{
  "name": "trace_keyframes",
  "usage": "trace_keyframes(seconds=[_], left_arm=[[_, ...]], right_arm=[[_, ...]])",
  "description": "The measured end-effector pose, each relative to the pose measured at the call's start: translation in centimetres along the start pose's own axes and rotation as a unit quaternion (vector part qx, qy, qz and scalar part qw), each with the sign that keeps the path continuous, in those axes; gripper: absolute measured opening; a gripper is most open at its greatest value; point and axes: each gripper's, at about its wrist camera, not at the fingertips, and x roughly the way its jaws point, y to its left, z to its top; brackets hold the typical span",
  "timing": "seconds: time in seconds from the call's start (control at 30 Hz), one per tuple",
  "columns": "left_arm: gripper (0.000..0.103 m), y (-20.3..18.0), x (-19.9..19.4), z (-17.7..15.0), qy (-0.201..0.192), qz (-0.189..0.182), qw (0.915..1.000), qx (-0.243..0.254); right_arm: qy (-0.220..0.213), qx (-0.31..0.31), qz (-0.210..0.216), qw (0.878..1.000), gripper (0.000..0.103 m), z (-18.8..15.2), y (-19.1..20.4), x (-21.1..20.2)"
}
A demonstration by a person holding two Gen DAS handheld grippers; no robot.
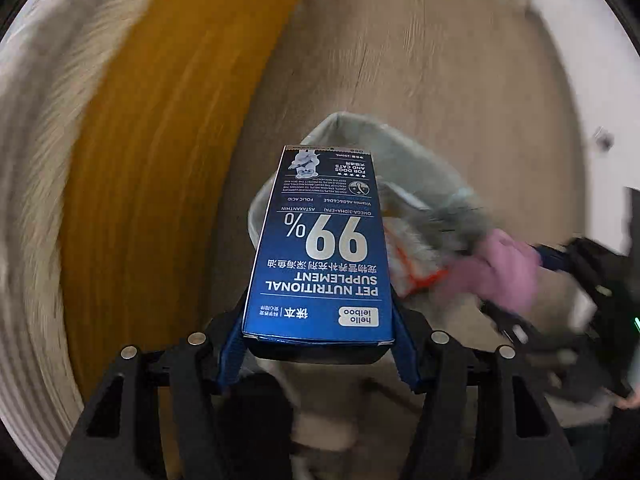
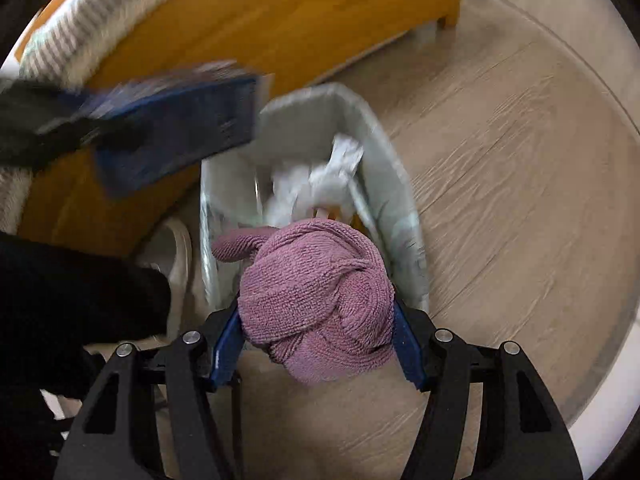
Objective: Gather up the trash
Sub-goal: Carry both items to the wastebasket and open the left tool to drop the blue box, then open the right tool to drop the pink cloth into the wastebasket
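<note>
Here the left gripper (image 1: 318, 344) is clamped across the near end of a long blue cardboard box printed "pet nutritional supplement" (image 1: 320, 248), and the right gripper (image 2: 318, 336) is clamped round a bunched mauve terry cloth (image 2: 316, 300). Both loads hang above the small bin lined with a pale grey plastic bag (image 2: 384, 168), the landmark here, which stands on the light wood-grain floor (image 2: 520, 160).

Risks, as I judge them: the box is long and held only at one end, so it could pivot in the jaws, strike the bin's rim and tip it, or fall on the floor beside it. The two grippers sit close together over one narrow mouth and could knock each other. The cloth may not be rubbish at all; letting it go with the box would bin it by mistake. Both views are smeared, so aim looks uncertain.

Inside the bin lie crumpled white paper or plastic (image 2: 316, 184) and something with orange on it, too blurred to name. Just beside the bin, nearer the person, rests a pale shoe (image 2: 176, 256). Beyond the bin runs an orange-brown wooden bed frame (image 2: 280, 12) carrying striped bedding (image 2: 92, 36)
</note>
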Motion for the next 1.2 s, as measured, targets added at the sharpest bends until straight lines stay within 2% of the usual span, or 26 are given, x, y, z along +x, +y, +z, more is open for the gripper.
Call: trace_keyframes(seconds=[0.13, 0.2, 0.23, 0.27, 0.3, 0.33, 0.4, 0.43, 0.5, 0.6, 0.7, 0.77, 0.93, 1.03, 1.1, 1.2], left_arm=[[0.059, -0.3, 5.7, 3.9, 0.018, 0.011, 0.9987, 0.046], [0.064, -0.3, 7.9, 4.6, 0.016, -0.004, 0.9971, 0.075], [0.068, -0.4, 8.8, 5.0, 0.012, 0.003, 0.9962, 0.087], [0.076, -0.4, 9.4, 5.3, -0.004, 0.04, 0.9954, 0.087], [0.079, -0.2, 9.4, 5.0, -0.021, 0.063, 0.9946, 0.08], [0.08, 0.4, 9.7, 5.0, -0.034, 0.065, 0.9946, 0.073], [0.081, 1.7, 9.9, 5.2, -0.026, 0.055, 0.9964, 0.058], [0.081, 2.2, 9.7, 5.1, -0.021, 0.066, 0.9963, 0.051], [0.081, 3.7, 8.3, 5.6, -0.022, 0.091, 0.9953, 0.022], [0.082, 5.3, 3.9, 5.6, -0.055, 0.067, 0.996, -0.024], [0.09, 6.5, -0.7, 4.7, -0.103, 0.063, 0.9909, -0.059], [0.09, 7.1, -3.5, 3.2, -0.129, 0.055, 0.9864, -0.085], [0.09, 8.0, -7.4, -1.6, -0.154, 0.024, 0.9767, -0.147], [0.09, 8.4, -8.8, -4.4, -0.172, -0.007, 0.9676, -0.185], [0.09, 8.5, -9.4, -5.6, -0.181, -0.021, 0.9617, -0.205], [0.09, 8.8, -9.4, -6.8, -0.184, -0.031, 0.9568, -0.223]], right_arm=[[0.028, -0.006, 0.007, 1.0, 0.063, -0.1, 0.7, 3.0], [0.037, -0.002, 0.01, 0.999, 0.063, 0.6, 1.2, 4.2], [0.041, 0.0, 0.012, 0.999, 0.063, 0.4, 1.1, 4.7], [0.047, 0.003, 0.014, 0.999, 0.063, 0.5, 1.2, 5.2], [0.051, 0.002, 0.016, 0.999, 0.063, 0.5, 1.3, 5.5], [0.054, 0.001, 0.016, 0.998, 0.063, 0.5, 1.3, 5.9], [0.058, 0.0, 0.014, 0.998, 0.063, 0.7, 1.6, 6.4], [0.059, 0.0, 0.014, 0.998, 0.063, 1.0, 1.4, 6.5], [0.055, 0.009, 0.016, 0.998, 0.063, 1.1, 1.2, 6.4], [0.057, 0.017, 0.018, 0.998, 0.063, 0.9, 1.2, 6.2], [0.058, 0.008, 0.019, 0.998, 0.063, 0.6, 1.6, 5.6], [0.056, 0.003, 0.013, 0.998, 0.063, 0.5, 1.8, 5.3], [0.059, 0.028, 0.016, 0.998, 0.063, 0.4, 1.4, 5.0], [0.08, 0.036, 0.037, 0.995, 0.066, 1.1, 2.1, 6.1], [0.093, 0.062, 0.065, 0.992, 0.075, 1.8, 2.1, 7.7], [0.148, 0.107, 0.079, 0.98, 0.077, 1.9, 2.1, 10.7]])
